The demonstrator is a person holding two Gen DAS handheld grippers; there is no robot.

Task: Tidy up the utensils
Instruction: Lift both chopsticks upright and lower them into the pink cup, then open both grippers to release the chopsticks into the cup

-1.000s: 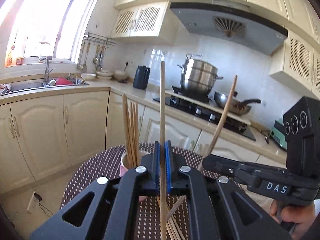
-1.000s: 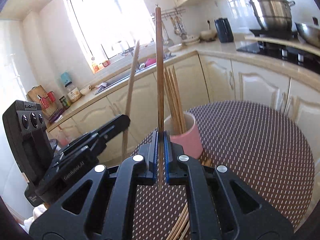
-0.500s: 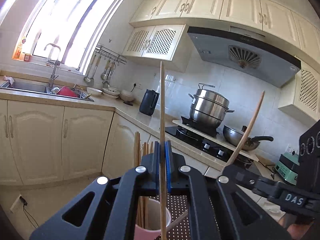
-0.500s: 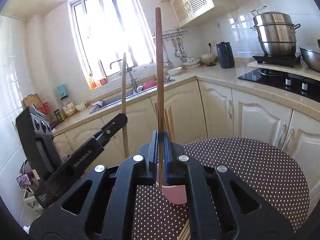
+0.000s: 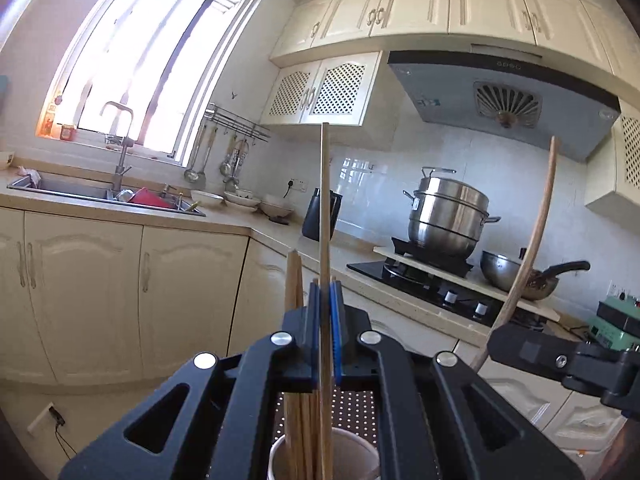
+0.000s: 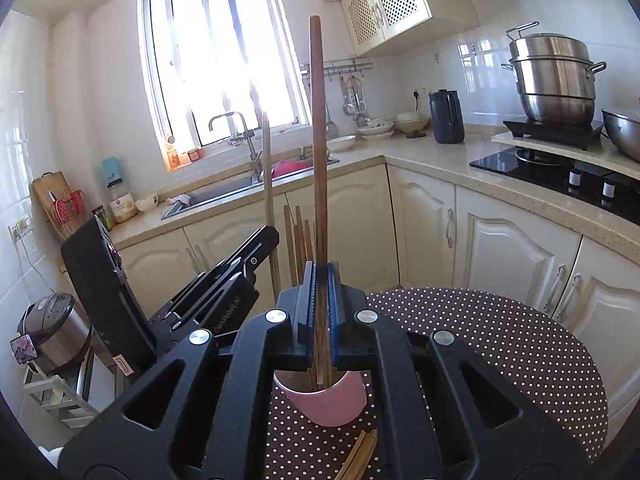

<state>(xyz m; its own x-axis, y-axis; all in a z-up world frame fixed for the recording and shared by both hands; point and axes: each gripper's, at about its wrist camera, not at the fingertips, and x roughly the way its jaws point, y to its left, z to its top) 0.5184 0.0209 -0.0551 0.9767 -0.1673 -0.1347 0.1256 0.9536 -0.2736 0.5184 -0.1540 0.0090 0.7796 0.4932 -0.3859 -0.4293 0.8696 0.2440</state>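
Round table [image 6: 500, 352] with brown dotted cloth, near cream base cabinets [image 6: 420, 232]; sink counter far left, hob far right. Pink cup [image 6: 326, 400] near the table's left edge, loose chopsticks [image 6: 360, 456] in front. Left gripper [image 5: 325, 320] and right gripper [image 6: 321, 304] each clamp one upright chopstick [image 5: 325, 200] above the cup; bare cloth right of it

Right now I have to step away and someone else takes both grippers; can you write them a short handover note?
Left gripper: shut on a pale chopstick, upright, its lower end in the pink cup.
Right gripper: shut on a dark chopstick, upright, its tip at the cup mouth.
Cup: on the dotted table, several chopsticks already standing in it.
Left to do: release both sticks into the cup, then collect the loose chopsticks lying on the table in front of the cup.
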